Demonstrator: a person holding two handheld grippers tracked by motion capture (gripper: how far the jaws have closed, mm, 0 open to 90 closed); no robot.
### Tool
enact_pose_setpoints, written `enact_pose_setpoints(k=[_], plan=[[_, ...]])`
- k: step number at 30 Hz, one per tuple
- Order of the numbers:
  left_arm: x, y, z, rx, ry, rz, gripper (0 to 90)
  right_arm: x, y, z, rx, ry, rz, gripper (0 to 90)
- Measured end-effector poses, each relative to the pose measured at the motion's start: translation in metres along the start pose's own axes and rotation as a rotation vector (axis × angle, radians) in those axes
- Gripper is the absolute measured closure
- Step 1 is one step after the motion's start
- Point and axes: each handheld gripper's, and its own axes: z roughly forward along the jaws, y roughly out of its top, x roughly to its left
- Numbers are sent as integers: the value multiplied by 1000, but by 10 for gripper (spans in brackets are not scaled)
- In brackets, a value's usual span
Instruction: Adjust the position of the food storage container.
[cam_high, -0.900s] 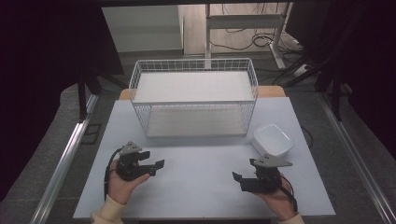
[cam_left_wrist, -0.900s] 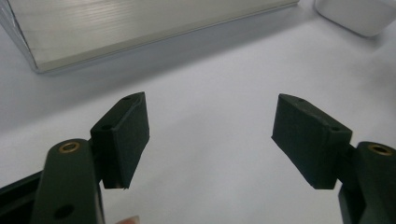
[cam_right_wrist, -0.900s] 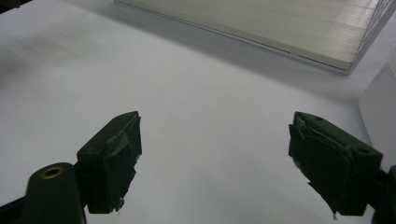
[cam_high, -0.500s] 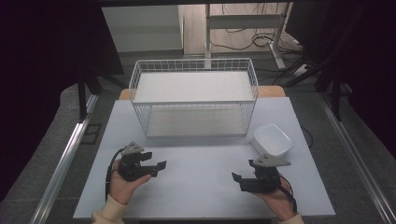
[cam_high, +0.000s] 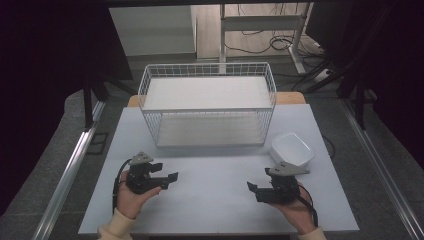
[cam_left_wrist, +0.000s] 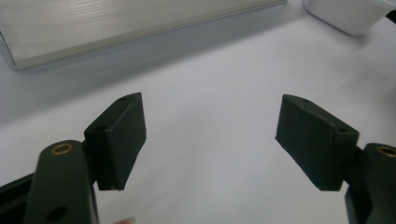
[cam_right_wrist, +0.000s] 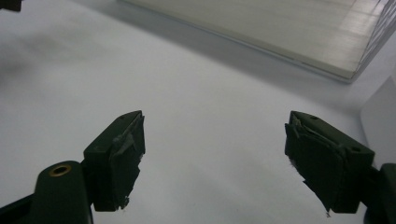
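On the white table (cam_high: 210, 200) a hand holds my left gripper (cam_high: 170, 181) at the near left, jaws pointing right. Its jaws stand wide apart with bare table between them; my left gripper (cam_left_wrist: 210, 135) is open. At the near right my right gripper (cam_high: 253, 191) points left toward the other one. My right gripper (cam_right_wrist: 212, 154) is open too, nothing between its worn pads (cam_right_wrist: 123, 161). A white square bowl (cam_high: 292, 150) sits just behind the right hand, also seen as the bowl (cam_left_wrist: 348, 14) far off. A white wire basket (cam_high: 207, 109) stands at the back middle.
The basket's pale floor board (cam_right_wrist: 261, 28) lies ahead of the right gripper and the same board (cam_left_wrist: 116, 25) ahead of the left. A wooden desk edge (cam_high: 295, 97) shows behind the table. Metal rails (cam_high: 70, 170) run along both sides of the table.
The left gripper has shifted slightly to the right. The right gripper, bowl and basket stay where they were.
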Motion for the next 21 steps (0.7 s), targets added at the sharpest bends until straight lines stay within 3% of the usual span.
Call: enact_pose_setpoints(k=[10, 21], plan=[[1, -1, 2, 10, 30, -2, 234, -3, 15, -5, 13, 7, 8, 244], [-1, -1, 0, 17, 69, 24, 234, -38, 46, -13, 16, -27, 41, 281]])
